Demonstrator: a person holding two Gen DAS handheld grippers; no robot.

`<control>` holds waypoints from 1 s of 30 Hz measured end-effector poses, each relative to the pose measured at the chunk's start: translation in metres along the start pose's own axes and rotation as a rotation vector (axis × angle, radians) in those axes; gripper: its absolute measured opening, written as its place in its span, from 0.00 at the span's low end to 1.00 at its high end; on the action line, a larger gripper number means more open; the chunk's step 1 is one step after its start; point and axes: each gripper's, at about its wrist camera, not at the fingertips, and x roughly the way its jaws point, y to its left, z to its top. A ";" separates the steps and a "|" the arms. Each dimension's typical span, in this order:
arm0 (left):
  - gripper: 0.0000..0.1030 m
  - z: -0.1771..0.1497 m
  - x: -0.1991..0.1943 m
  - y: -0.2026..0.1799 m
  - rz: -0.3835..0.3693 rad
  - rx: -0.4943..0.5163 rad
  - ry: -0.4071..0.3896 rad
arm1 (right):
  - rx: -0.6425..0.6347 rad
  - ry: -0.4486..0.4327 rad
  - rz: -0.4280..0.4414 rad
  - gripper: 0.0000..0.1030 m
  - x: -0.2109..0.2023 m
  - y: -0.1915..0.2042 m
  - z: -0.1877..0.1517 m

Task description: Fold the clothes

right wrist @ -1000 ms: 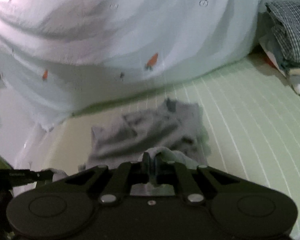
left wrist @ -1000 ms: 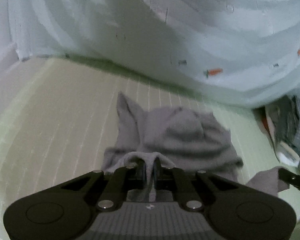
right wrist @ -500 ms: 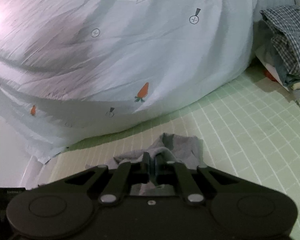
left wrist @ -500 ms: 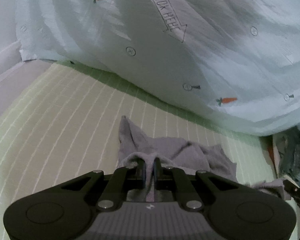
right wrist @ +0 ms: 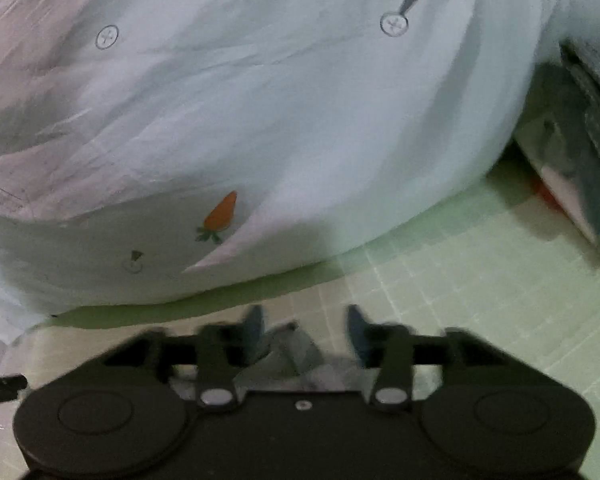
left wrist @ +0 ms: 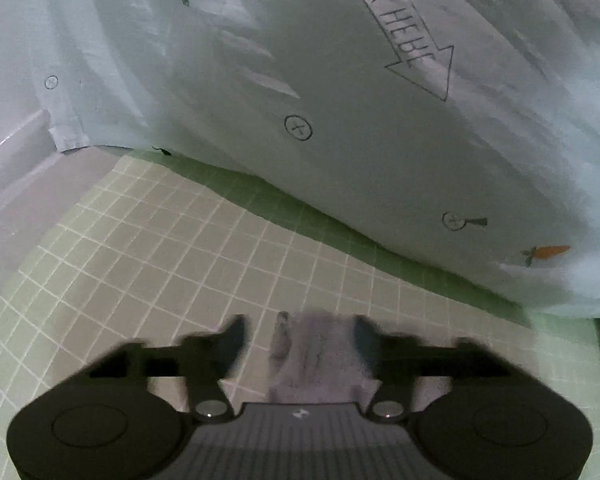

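Note:
A grey garment lies on the green checked sheet, seen low in the left wrist view between the spread fingers of my left gripper. Its jaws are opening and the pads stand clear of the cloth. In the right wrist view the same grey garment lies crumpled under my right gripper, whose jaws are also opening with the cloth between them, not pinched. Most of the garment is hidden below both gripper bodies.
A big pale blue quilt with carrot and arrow prints bulges just beyond both grippers. A pile of checked and other clothes sits at the right. The sheet stretches right of the garment.
Both grippers carried the grey garment's edge forward toward the quilt, then let it go: jaws that were shut on the cloth now stand apart. The garment now shows only beneath the fingers.

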 end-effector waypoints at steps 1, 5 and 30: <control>0.70 -0.003 0.001 0.002 -0.004 0.003 0.005 | -0.003 0.014 0.000 0.63 0.002 -0.001 -0.004; 0.76 -0.022 0.019 0.006 0.011 0.032 0.121 | 0.028 0.124 -0.028 0.70 0.016 -0.009 -0.032; 0.89 -0.054 0.088 0.015 -0.008 0.030 0.363 | 0.130 0.331 -0.023 0.83 0.079 -0.025 -0.070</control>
